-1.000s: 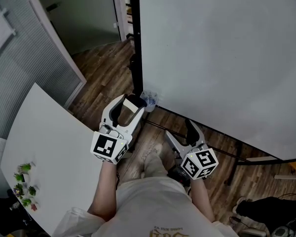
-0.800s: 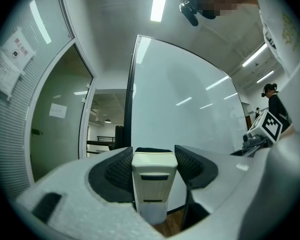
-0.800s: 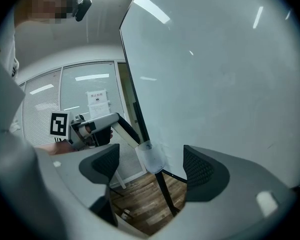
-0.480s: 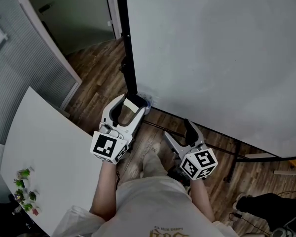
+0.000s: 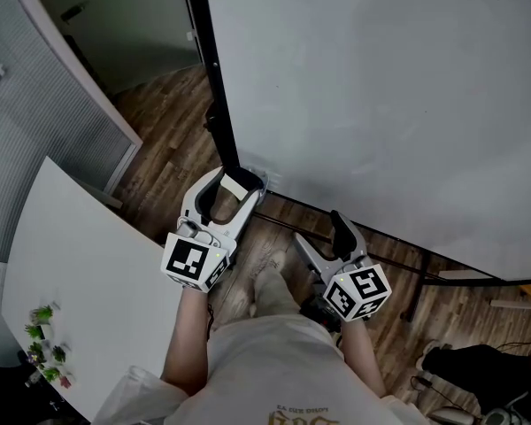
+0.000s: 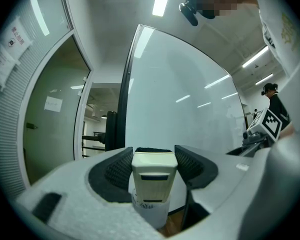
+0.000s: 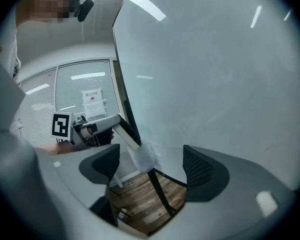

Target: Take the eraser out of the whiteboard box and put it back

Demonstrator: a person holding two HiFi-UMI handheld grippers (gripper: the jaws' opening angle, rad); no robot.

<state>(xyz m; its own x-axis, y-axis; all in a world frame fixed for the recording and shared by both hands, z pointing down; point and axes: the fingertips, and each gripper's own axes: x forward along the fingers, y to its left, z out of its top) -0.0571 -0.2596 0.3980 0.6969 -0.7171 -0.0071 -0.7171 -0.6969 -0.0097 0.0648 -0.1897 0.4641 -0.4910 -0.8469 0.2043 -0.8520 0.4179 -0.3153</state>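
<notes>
Pointing endwise into whiteboard box [image 6: 150, 213], eraser [image 6: 154, 175] clamped in left gripper [image 6: 154, 155].

The brown wood floor [image 5: 173, 140] fills the middle of the head view. A white bench [image 5: 88, 273] stands on it at 8 o'clock. Small green and red things [image 5: 44, 343] lie near the bench's 7 o'clock edge. The whiteboard's black stand [image 5: 216, 104] rises from the floor at 12 o'clock. The clear whiteboard box [image 7: 142, 156] sits at the board's bottom corner.
</notes>
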